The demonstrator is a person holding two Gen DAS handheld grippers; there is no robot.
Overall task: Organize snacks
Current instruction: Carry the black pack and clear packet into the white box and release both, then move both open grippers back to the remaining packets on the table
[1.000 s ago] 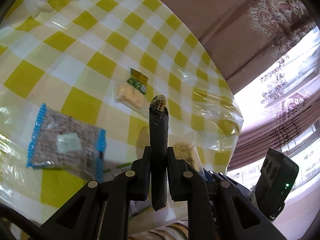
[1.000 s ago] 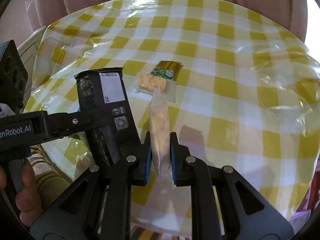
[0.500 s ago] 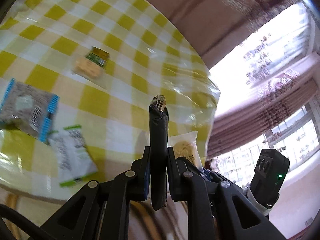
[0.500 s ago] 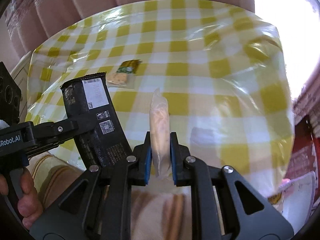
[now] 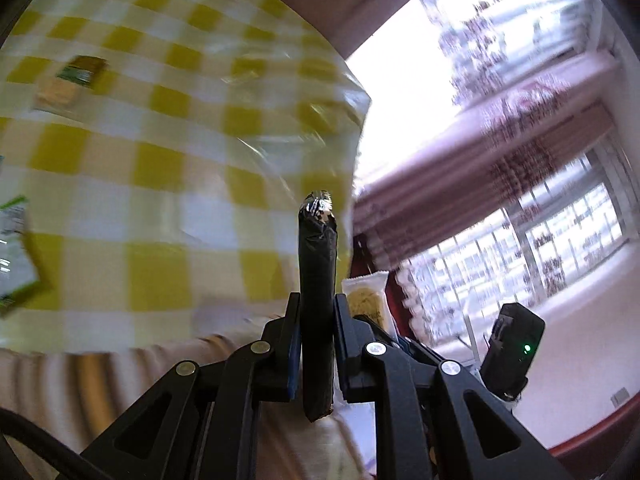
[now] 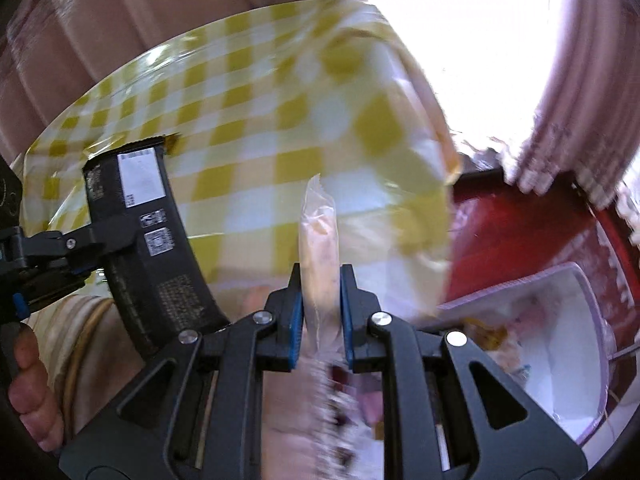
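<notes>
Meanwhile, I carry 2 snacks beside the checked table (image 6: 280,128), left gripper (image 5: 316,312) clamping a black packet (image 5: 317,280), right gripper (image 6: 320,292) pinching a clear pouch (image 6: 319,240); best keep both level toward the white bin (image 6: 560,320).

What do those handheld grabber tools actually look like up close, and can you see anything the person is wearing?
Each tool is matte black plastic: two angular linkage arms with triangular cut-outs and silver rivets, ending in flat fingers lined with blue pads. That goes for the left gripper and the right gripper. A black cable curves past the left one. A black box with a green light sits on the right tool. Clothing is too blurred to tell.
</notes>
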